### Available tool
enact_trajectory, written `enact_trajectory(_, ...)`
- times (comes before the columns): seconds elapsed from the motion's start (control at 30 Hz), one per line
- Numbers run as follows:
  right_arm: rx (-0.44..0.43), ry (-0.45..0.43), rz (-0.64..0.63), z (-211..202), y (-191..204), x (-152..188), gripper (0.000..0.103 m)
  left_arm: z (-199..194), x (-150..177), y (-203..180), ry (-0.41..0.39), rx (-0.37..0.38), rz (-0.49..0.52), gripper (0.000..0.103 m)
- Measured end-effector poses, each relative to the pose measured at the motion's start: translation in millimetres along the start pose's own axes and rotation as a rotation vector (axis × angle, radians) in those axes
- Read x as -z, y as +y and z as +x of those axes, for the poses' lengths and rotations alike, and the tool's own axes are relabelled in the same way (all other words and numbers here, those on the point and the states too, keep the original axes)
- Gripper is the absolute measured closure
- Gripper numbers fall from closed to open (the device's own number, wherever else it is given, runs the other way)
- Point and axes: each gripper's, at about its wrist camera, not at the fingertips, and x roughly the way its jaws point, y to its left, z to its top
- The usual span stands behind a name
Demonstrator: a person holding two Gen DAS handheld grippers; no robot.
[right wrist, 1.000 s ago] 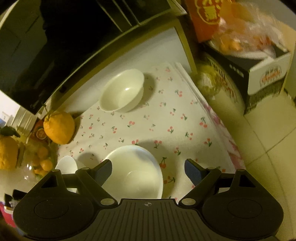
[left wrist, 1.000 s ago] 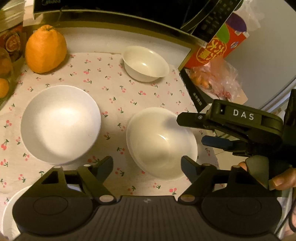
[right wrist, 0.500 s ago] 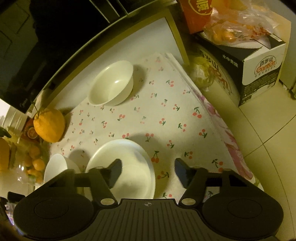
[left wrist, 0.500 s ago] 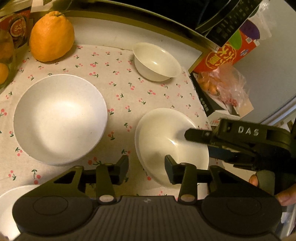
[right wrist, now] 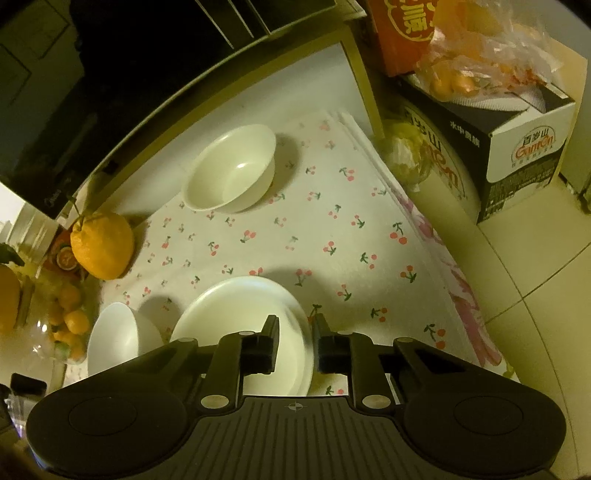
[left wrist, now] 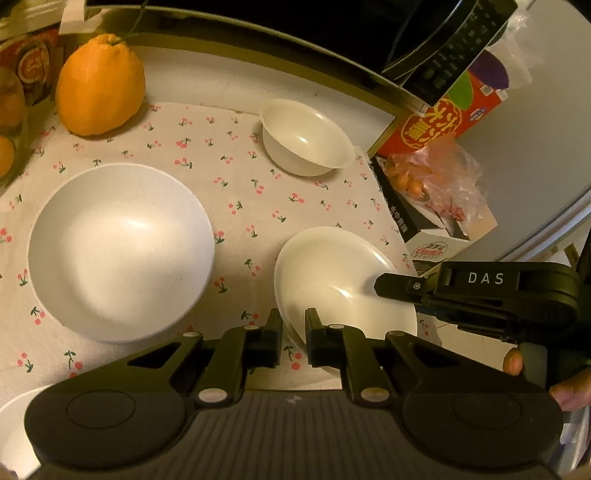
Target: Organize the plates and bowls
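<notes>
A white deep plate point(left wrist: 343, 280) sits on the cherry-print cloth point(left wrist: 240, 199). My left gripper point(left wrist: 293, 332) is shut on its near-left rim. My right gripper point(right wrist: 295, 339) is shut on its right rim; in the left wrist view one of its fingers point(left wrist: 402, 286) reaches over the plate from the right. The same plate point(right wrist: 236, 317) fills the lower middle of the right wrist view. A larger white bowl point(left wrist: 122, 251) lies to the left and a small white bowl point(left wrist: 306, 136) stands at the back. Another white dish rim point(left wrist: 18, 410) shows at the lower left.
A big orange citrus fruit point(left wrist: 99, 81) stands at the back left by more fruit. A red carton point(left wrist: 443, 118) and a box with a bag of oranges point(left wrist: 436, 184) stand off the cloth's right edge. A dark appliance point(left wrist: 295, 22) runs along the back.
Both grippers went from open to shut, each closing on a rim of the deep plate. Both views drew closer to the plate.
</notes>
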Motion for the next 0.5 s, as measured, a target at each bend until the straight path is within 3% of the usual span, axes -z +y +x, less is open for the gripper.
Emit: enact_trajectory(0.5, -0.042, -0.078, -0.007, -26, 19, -7, 0.085, -30, -12, -4, -0.067, 0.003, 0.005, 0.092)
